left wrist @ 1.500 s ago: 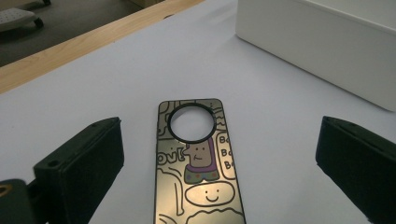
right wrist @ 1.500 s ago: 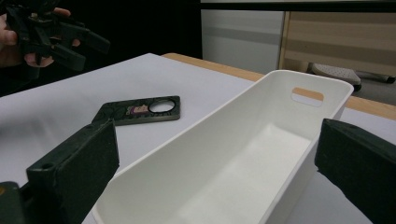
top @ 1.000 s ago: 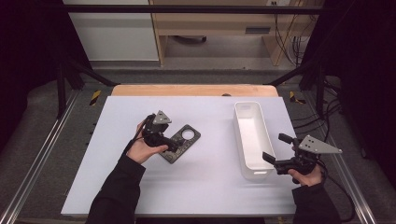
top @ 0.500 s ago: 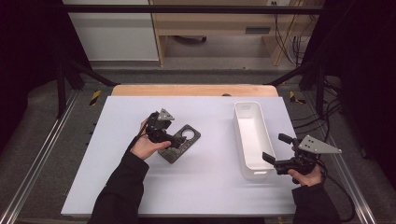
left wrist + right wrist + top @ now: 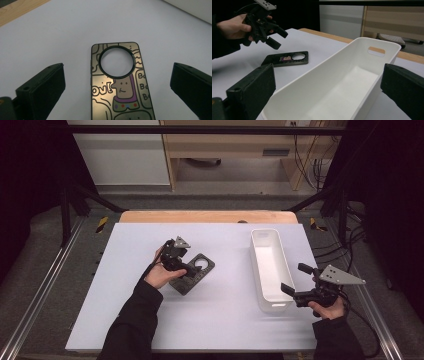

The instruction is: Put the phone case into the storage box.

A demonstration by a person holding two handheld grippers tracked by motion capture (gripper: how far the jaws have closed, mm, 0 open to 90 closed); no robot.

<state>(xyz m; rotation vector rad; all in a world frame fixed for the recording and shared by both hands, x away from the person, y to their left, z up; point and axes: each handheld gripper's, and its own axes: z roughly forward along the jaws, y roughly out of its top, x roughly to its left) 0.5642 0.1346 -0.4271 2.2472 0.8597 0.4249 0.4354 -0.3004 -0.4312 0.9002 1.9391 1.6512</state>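
- One phone case (image 5: 120,82), dark with a cartoon print and a round camera cut-out, lies flat on the white counter (image 5: 125,320), left of centre and well apart from the bin.
- Left tool (image 5: 192,268) hovers just above the case with its jaws spread wide; in the left gripper view the case sits between the two jaws, neither pad touching it.
- Judged step: lining up for a pinch on the case, the grasp not yet made.
- Risk one: the case is thin and lies flush on the counter, so jaws closing too high would pass over its edges and come together on nothing.
- Risk two: a jaw pressed against one long edge before the other arrives would push the case sideways or spin it across the smooth surface.
- Risk three: a grip across the round cut-out gives little material to bear on, and the case could flex or slip out when lifted.
- White plastic bin (image 5: 269,270), long, empty and open-topped, stands on the right half of the counter, the likely place for the case.
- Right tool (image 5: 296,284) waits just beside the bin's near end, jaws apart and holding nothing; a careless move there could nudge the light bin out of line.
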